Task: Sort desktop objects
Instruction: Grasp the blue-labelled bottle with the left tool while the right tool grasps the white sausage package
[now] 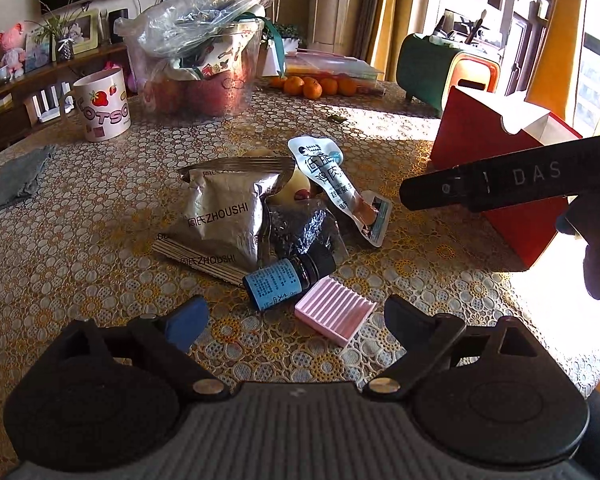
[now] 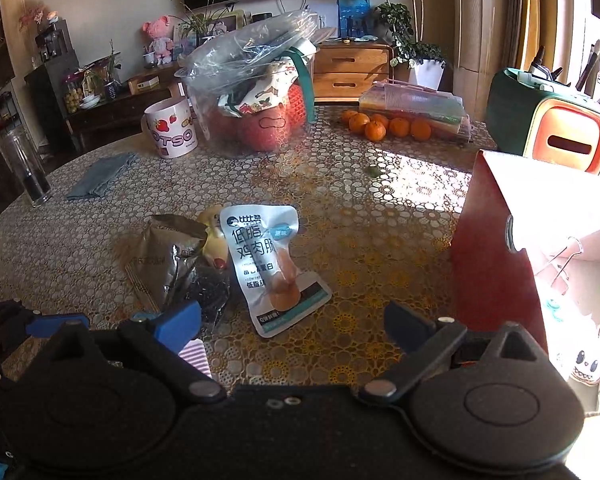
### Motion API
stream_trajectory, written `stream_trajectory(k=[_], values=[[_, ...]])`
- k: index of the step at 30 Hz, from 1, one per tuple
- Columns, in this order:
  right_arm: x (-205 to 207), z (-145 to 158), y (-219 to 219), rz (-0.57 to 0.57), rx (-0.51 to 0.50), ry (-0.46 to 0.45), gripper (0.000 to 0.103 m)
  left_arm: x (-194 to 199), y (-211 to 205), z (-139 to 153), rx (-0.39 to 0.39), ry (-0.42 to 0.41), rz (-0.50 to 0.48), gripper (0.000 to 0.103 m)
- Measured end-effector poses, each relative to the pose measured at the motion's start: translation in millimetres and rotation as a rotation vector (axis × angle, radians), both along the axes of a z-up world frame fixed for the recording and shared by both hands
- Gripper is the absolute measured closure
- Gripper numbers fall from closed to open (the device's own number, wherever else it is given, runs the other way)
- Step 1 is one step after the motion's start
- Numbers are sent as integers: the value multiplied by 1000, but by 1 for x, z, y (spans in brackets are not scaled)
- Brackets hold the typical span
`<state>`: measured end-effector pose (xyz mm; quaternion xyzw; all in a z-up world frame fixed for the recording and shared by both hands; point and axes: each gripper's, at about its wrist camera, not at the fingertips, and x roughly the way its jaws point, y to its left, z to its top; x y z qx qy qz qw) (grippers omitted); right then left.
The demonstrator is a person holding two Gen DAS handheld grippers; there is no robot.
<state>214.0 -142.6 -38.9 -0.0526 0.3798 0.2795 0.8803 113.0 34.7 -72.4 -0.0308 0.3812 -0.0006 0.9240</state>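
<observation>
Ahead of left gripper [image 1: 296,320] fingers, pink tray [image 1: 335,310], untouched

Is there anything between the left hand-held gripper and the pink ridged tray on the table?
Nothing visible. The left hand-held gripper is open, and the pink ridged tray lies just ahead of its fingertips on bare tablecloth. The small bottle lies close beside the tray, not in front.

This is a home living room. A pink doll [image 2: 159,41] is sitting on a shelf, oranges [image 2: 388,125] and a strawberry mug [image 2: 172,128] are resting on the worktop [image 2: 360,208], and sun is shining past yellow curtains [image 1: 384,12].
</observation>
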Motion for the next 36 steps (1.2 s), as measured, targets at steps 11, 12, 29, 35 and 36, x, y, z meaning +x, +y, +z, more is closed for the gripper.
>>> stream_trajectory(k=[11,12,29,35,36], values=[[44,-24,22,49,-13,36,6,32,-4,-12,2,-4,100,8],[46,-26,24,54,-14,37,6,33,-4,-12,2,-5,111,8],[73,-47,44,98,-11,72,18,49,1,-20,-37,31,180,8],[79,-51,51,127,-5,69,21,46,1,-23,-47,27,178,11],[81,-51,51,130,-1,71,21,46,1,-23,-48,28,176,11]])
